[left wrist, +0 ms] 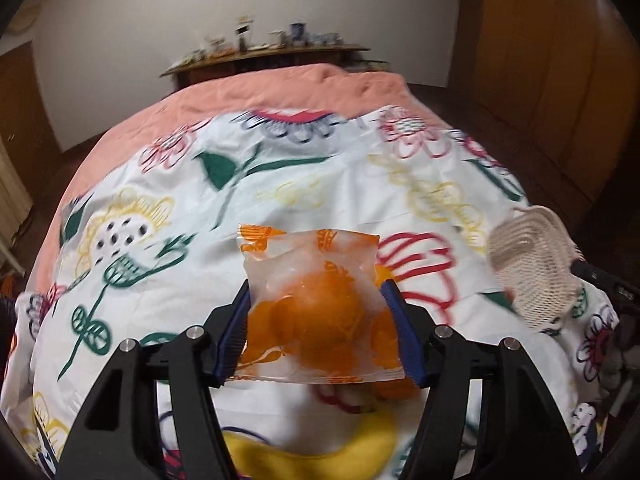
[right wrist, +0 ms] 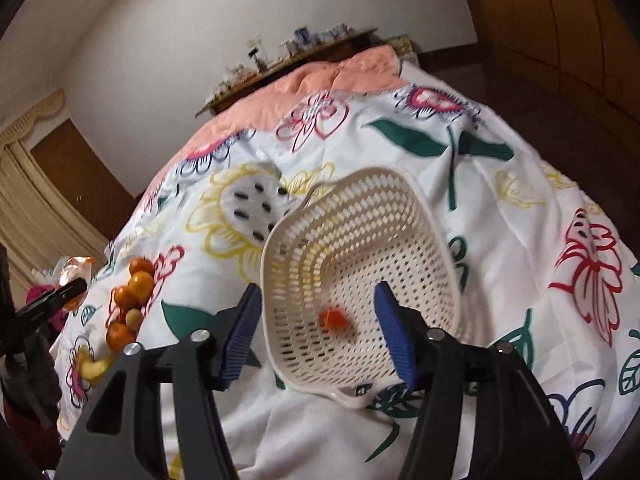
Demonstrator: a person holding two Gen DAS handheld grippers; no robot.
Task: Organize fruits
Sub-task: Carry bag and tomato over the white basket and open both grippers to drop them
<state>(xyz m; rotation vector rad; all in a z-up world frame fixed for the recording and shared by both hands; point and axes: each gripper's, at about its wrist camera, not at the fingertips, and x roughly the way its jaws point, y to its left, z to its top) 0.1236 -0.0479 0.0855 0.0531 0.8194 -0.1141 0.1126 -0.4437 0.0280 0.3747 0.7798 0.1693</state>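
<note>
Floral bedspread (left wrist: 280,184), left gripper (left wrist: 320,332) clenching bagged orange (left wrist: 320,312), right gripper (right wrist: 316,332) released around basket (right wrist: 360,264).

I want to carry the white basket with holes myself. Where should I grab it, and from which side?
Grab the basket by its rim. The thin, wavy lip fits between two fingers, while the bowl is too wide. It sits tilted on the bedspread, its opening facing the right gripper, so probably come from that near side and pinch the lower edge.

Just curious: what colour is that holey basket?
Cream-white basket, clearest in the right wrist view.
</note>
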